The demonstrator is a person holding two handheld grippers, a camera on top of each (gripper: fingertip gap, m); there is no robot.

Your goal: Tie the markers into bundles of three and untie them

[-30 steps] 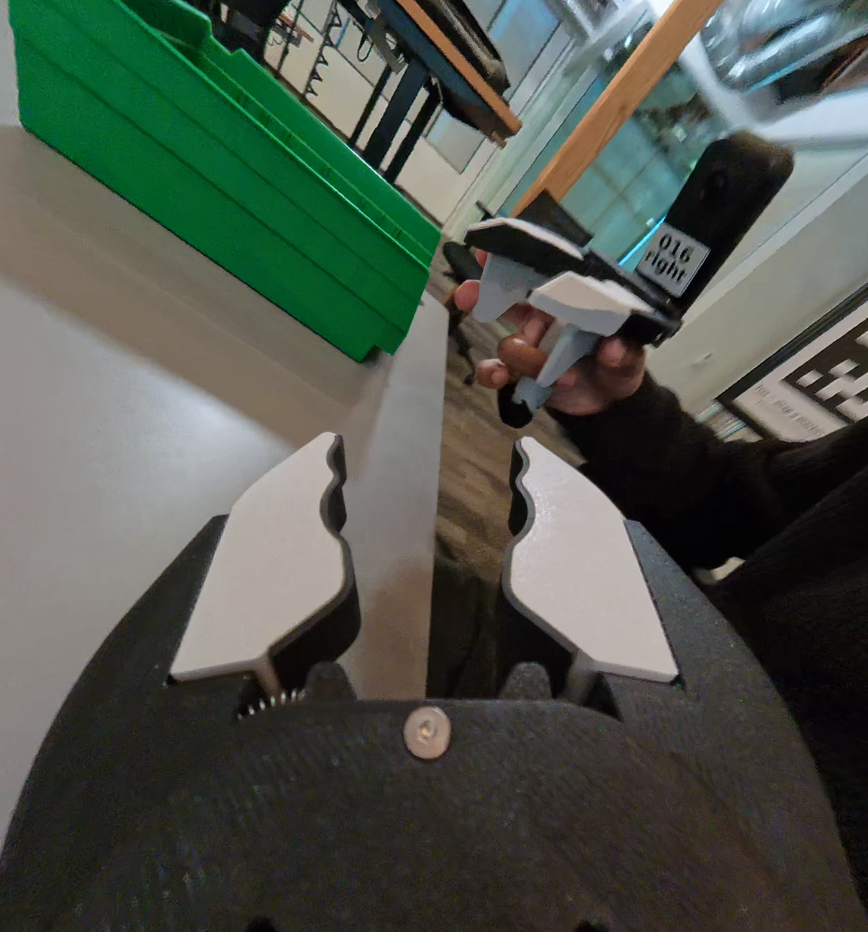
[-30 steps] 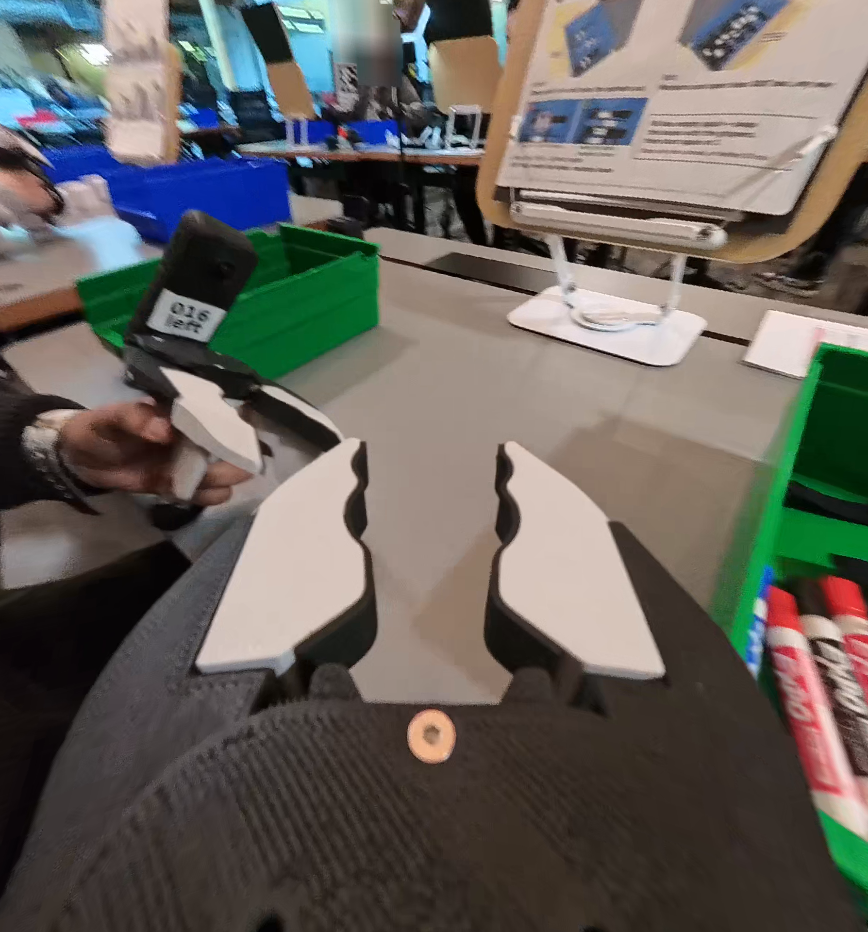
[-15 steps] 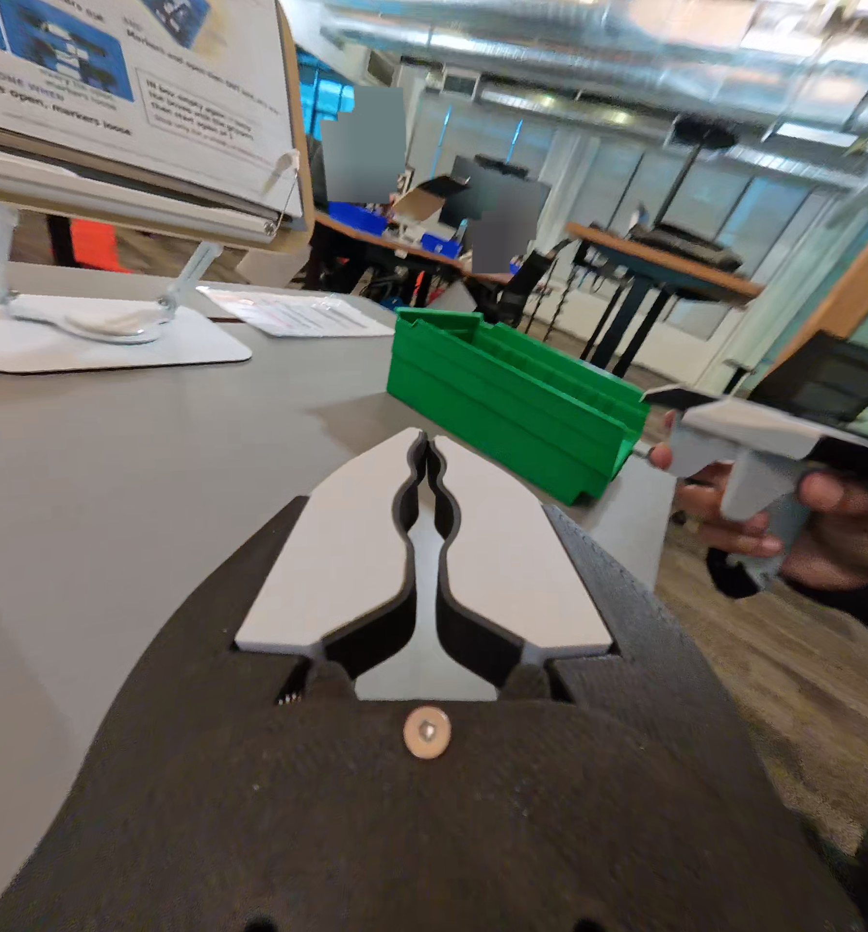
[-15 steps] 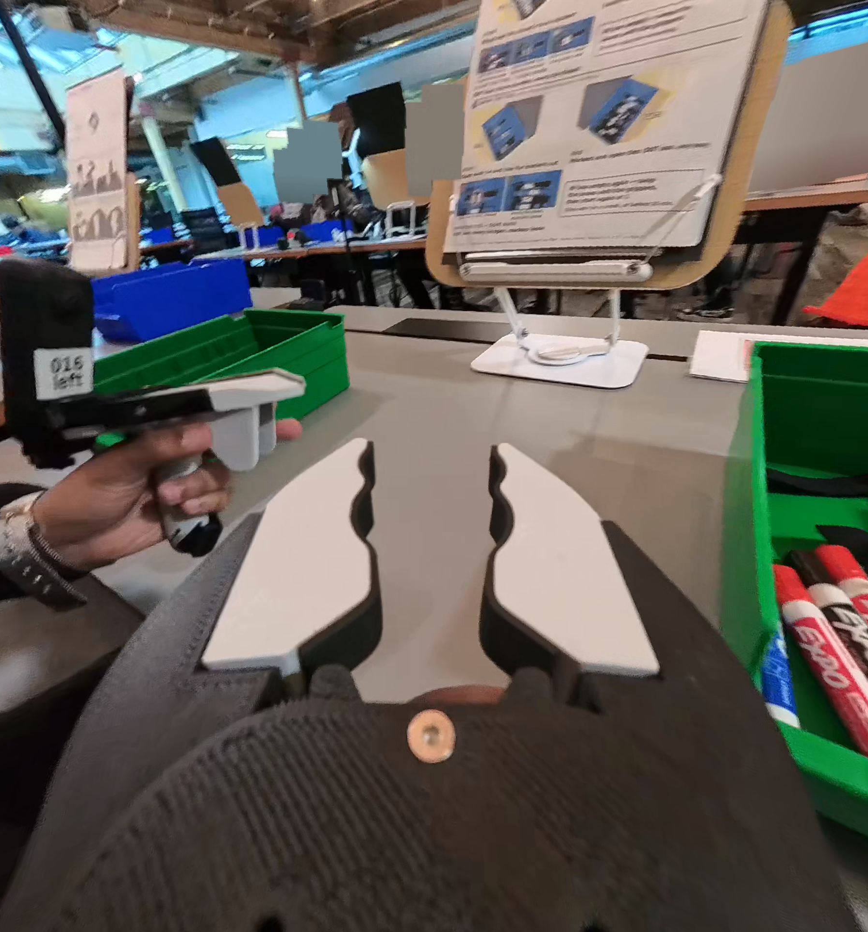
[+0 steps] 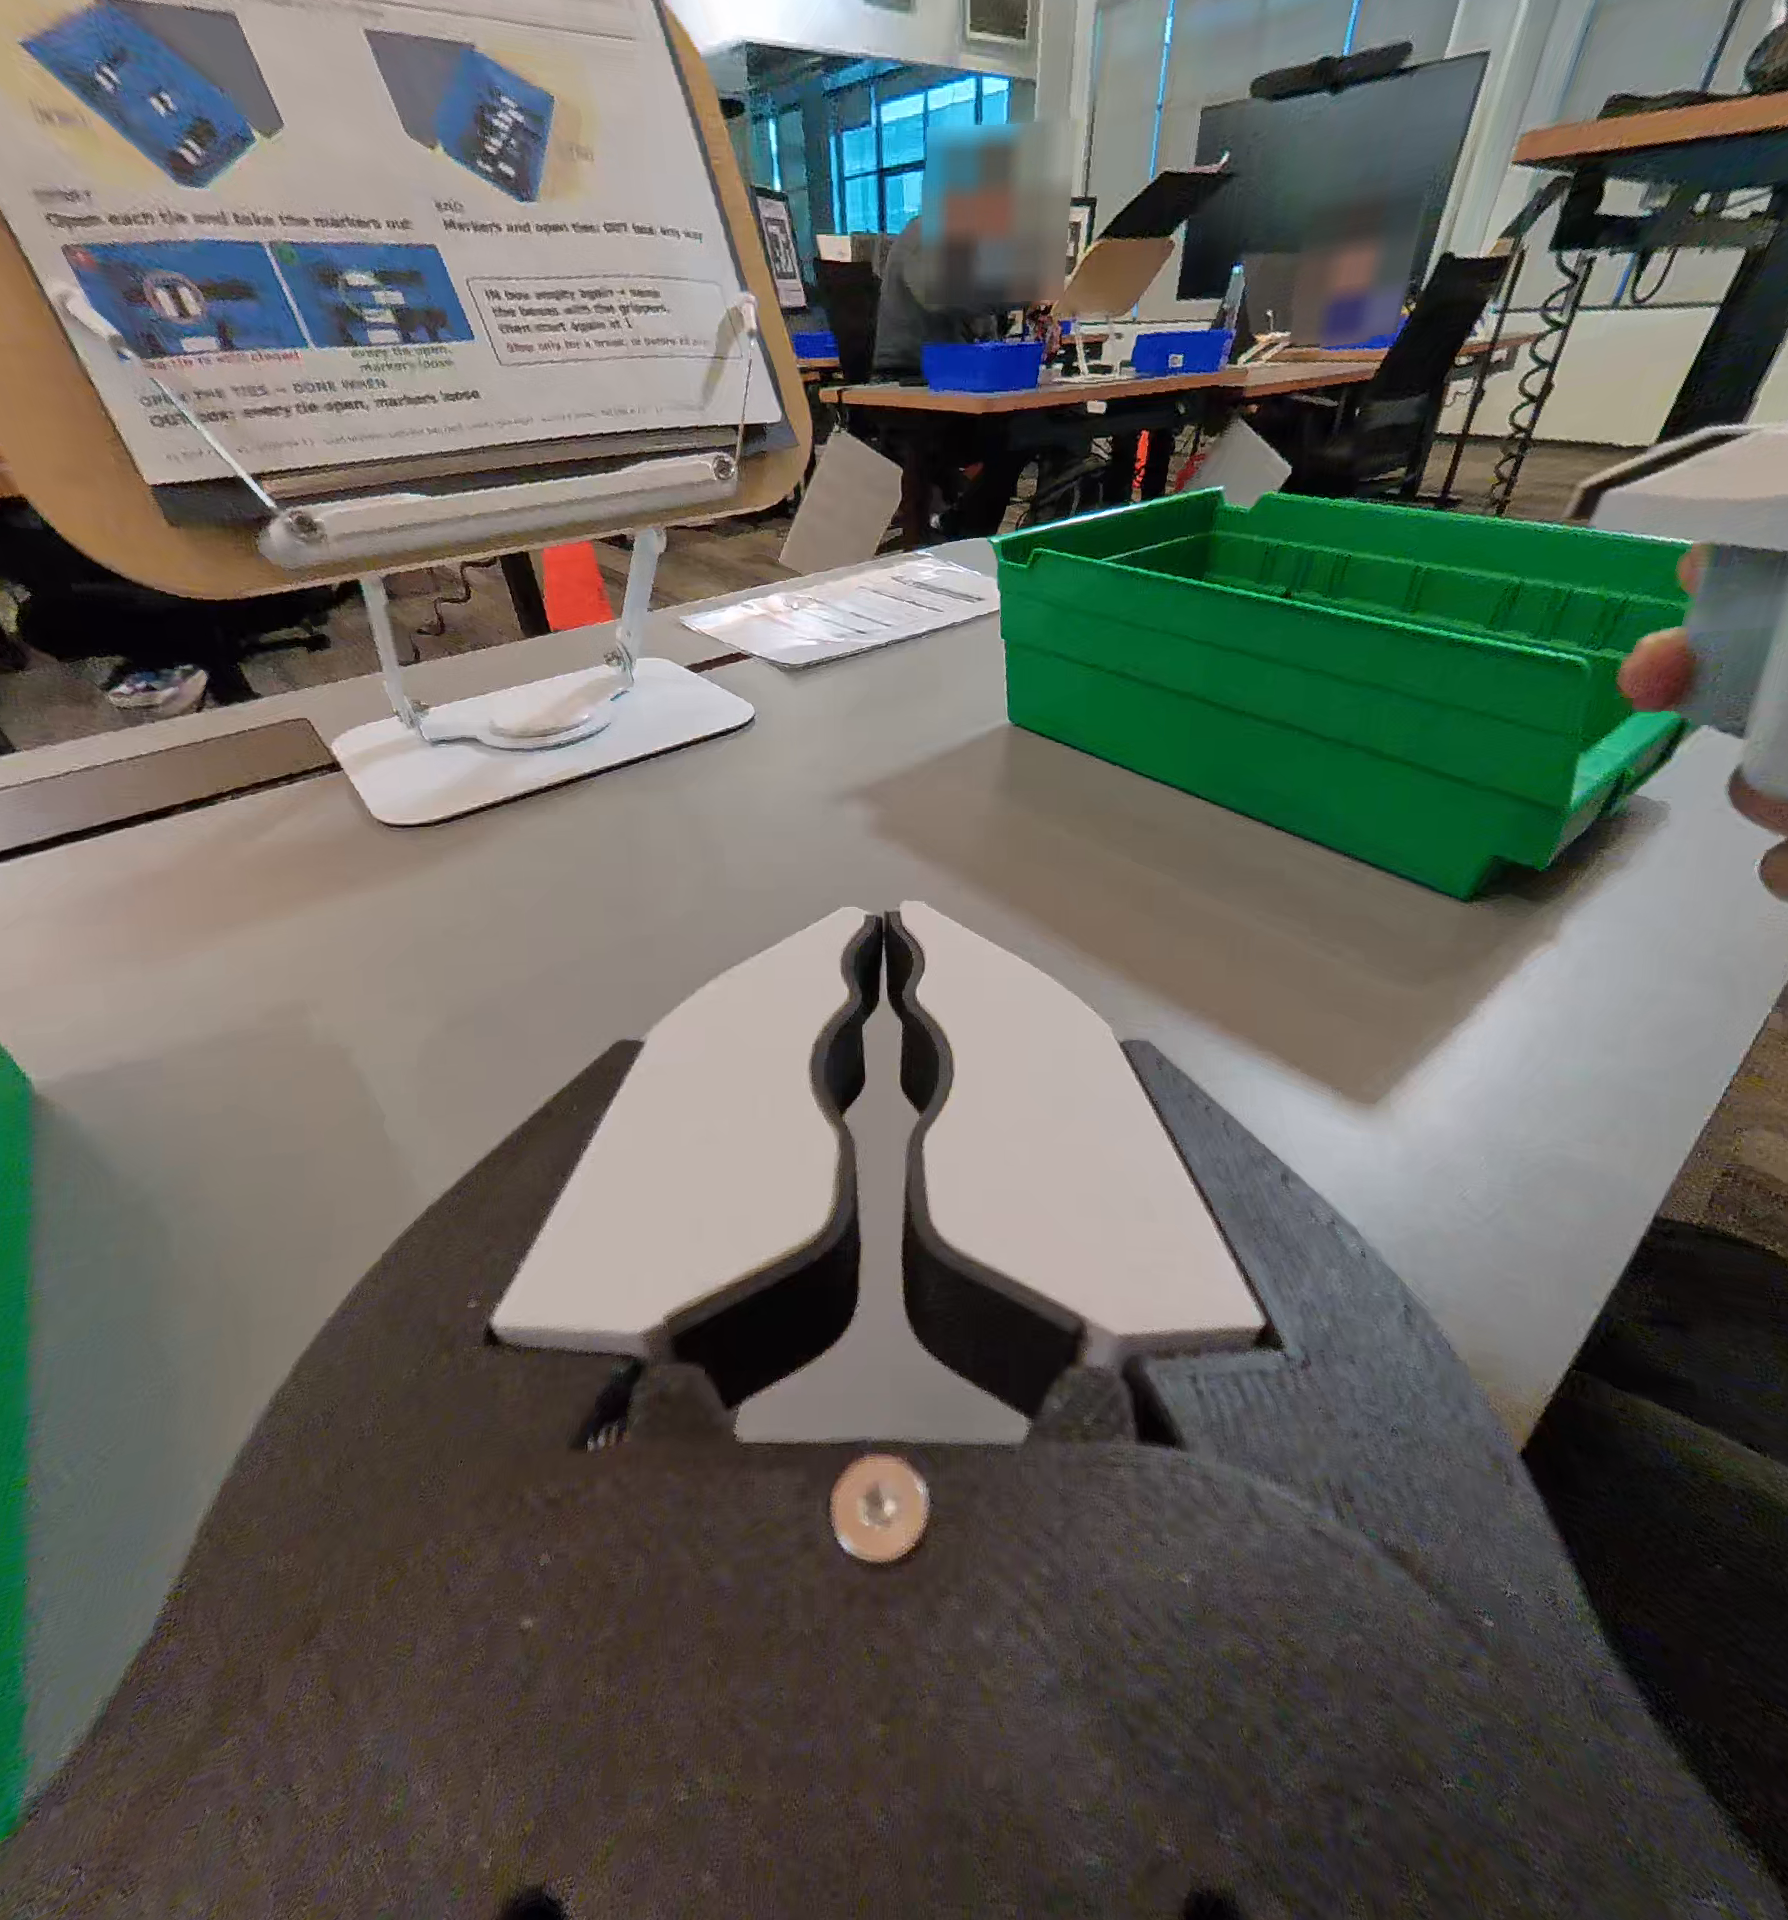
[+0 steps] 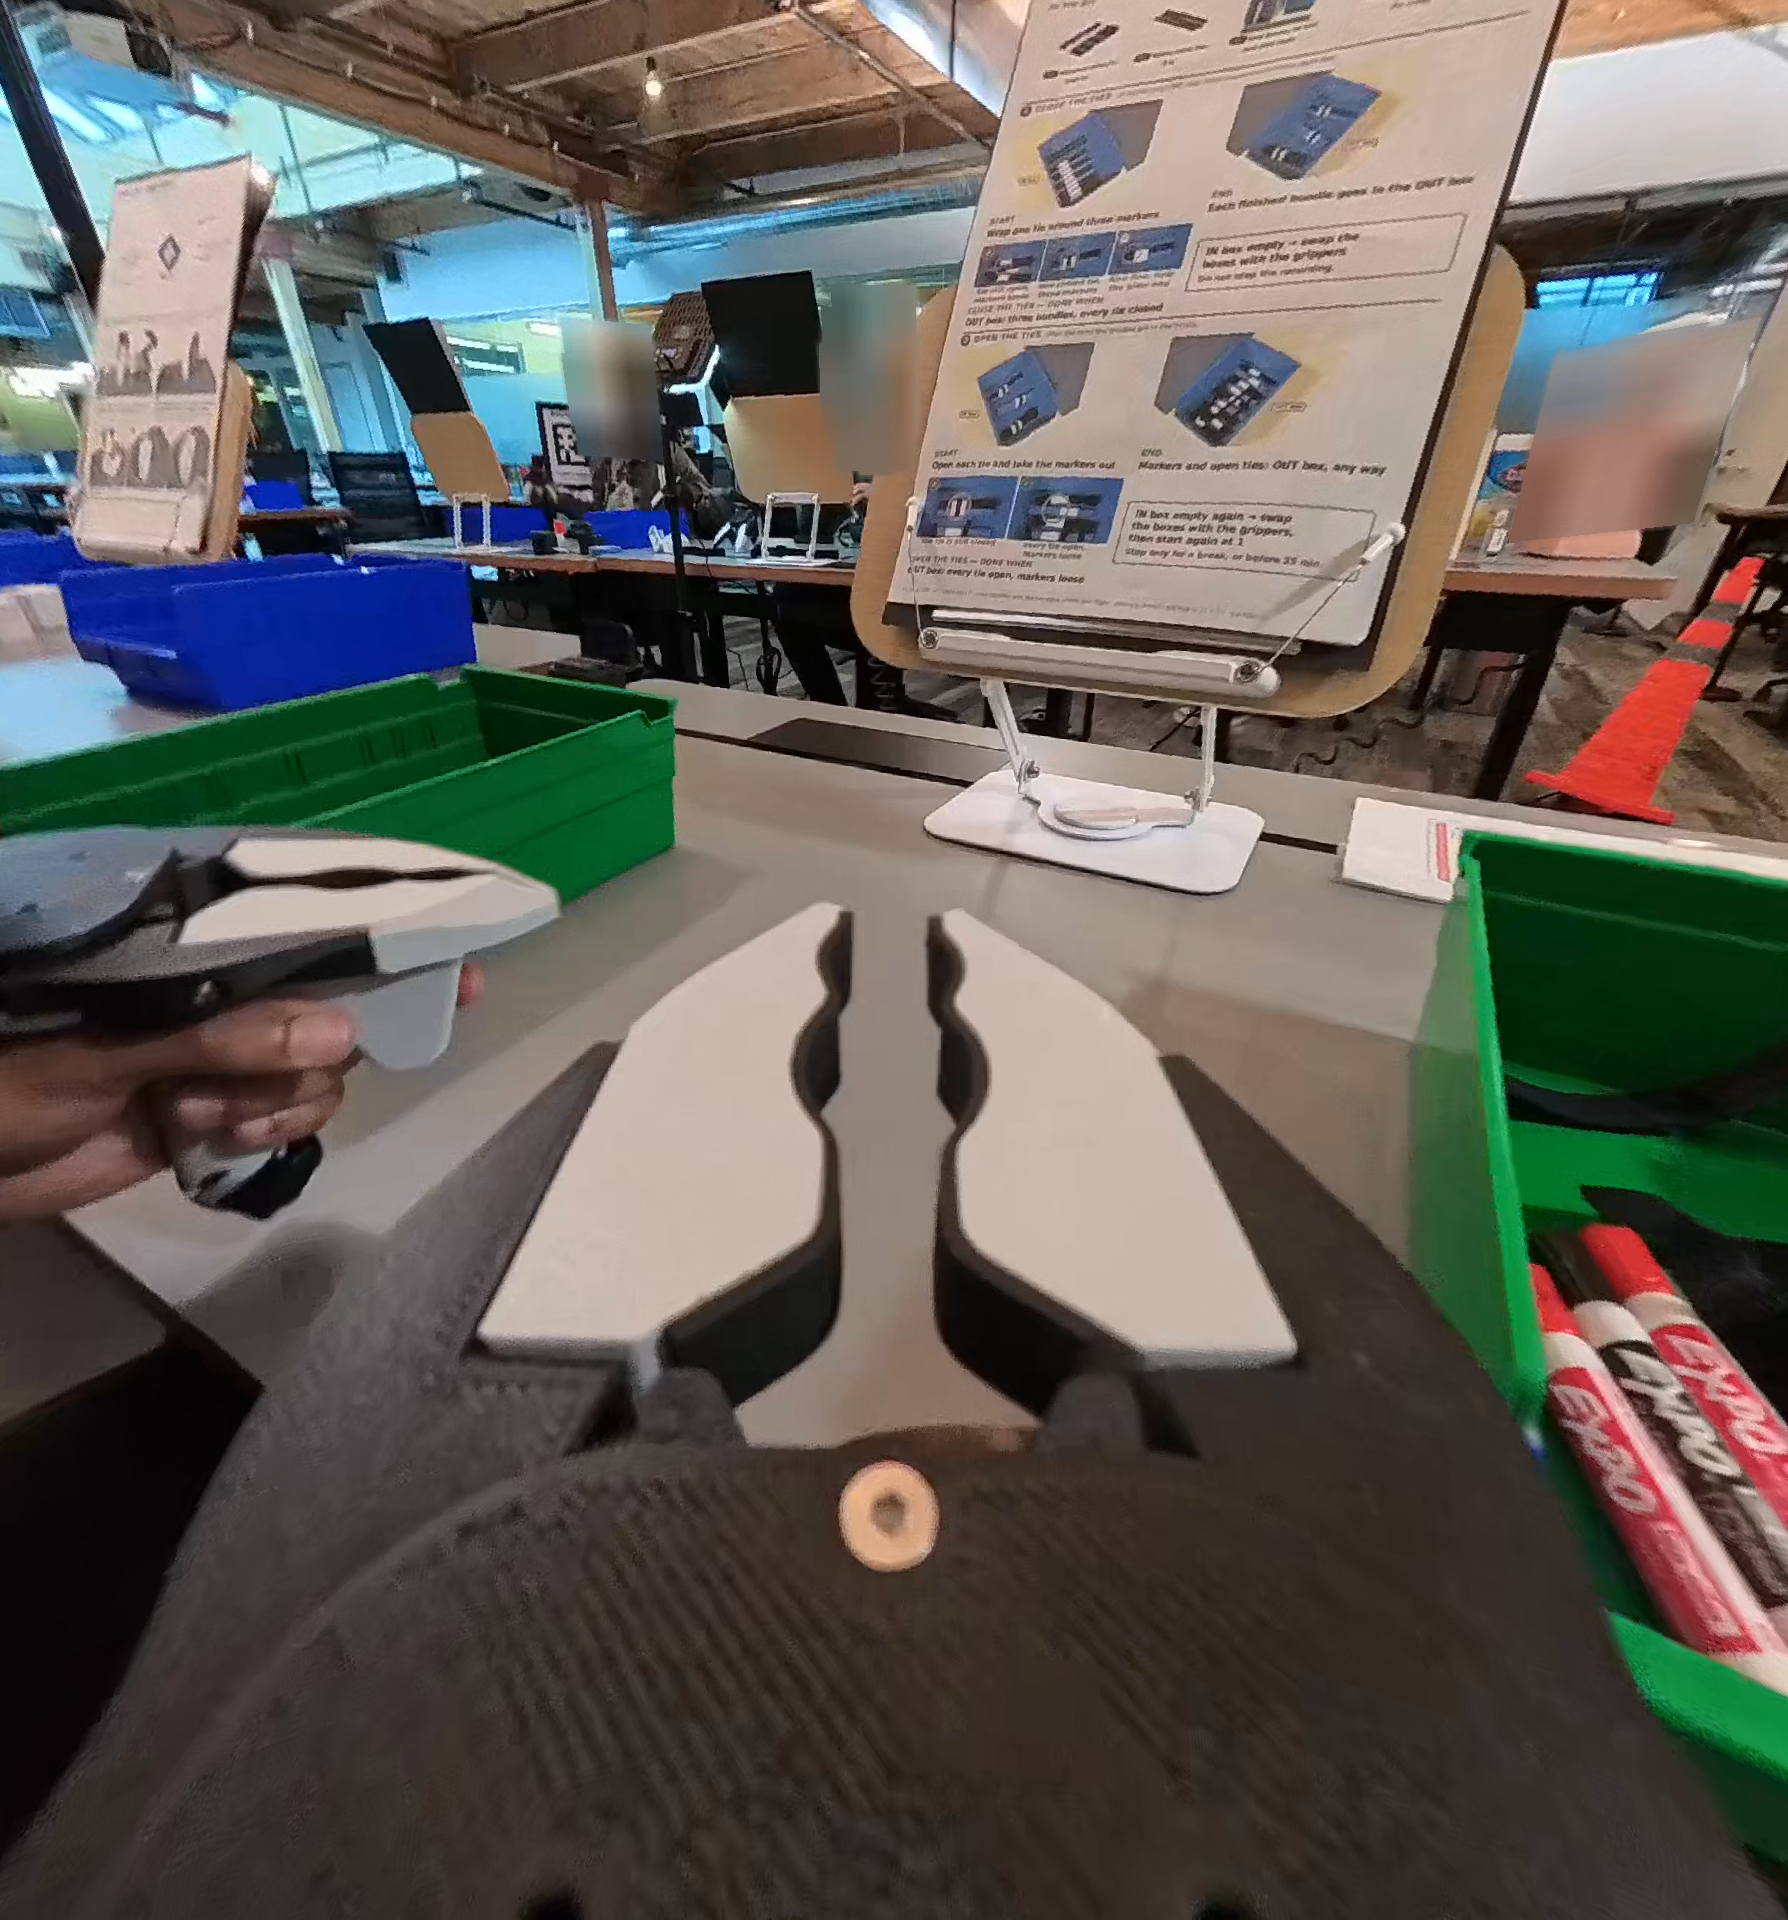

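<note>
My left gripper (image 5: pixel 885 920) is shut with nothing between its pads and hovers over the grey table (image 5: pixel 454 935). It also shows in the right wrist view (image 6: pixel 500 885), held by a hand at the left, jaws together. My right gripper (image 6: pixel 888 920) is open by a narrow gap with nothing between its pads, above the table's middle. A green bin (image 6: pixel 1648 987) at its right holds red and black markers (image 6: pixel 1679 1455). An empty green bin (image 6: pixel 370 758) stands at the left; in the left wrist view this bin (image 5: pixel 1337 665) lies ahead to the right.
A tilted instruction board on a white stand (image 6: pixel 1212 343) stands at the table's back, also in the left wrist view (image 5: pixel 381 260). A white sheet (image 5: pixel 848 613) lies behind it. Blue bins (image 6: pixel 266 623) and other desks lie beyond. The table's near edge (image 5: pixel 1596 1195) drops to the floor. Across from one pair of fingers to the other is roughly 15 centimetres.
My left gripper shut on air from wide open and swung round to face the table and board. My right gripper's jaws narrowed with nothing between them; it levelled out slightly.
</note>
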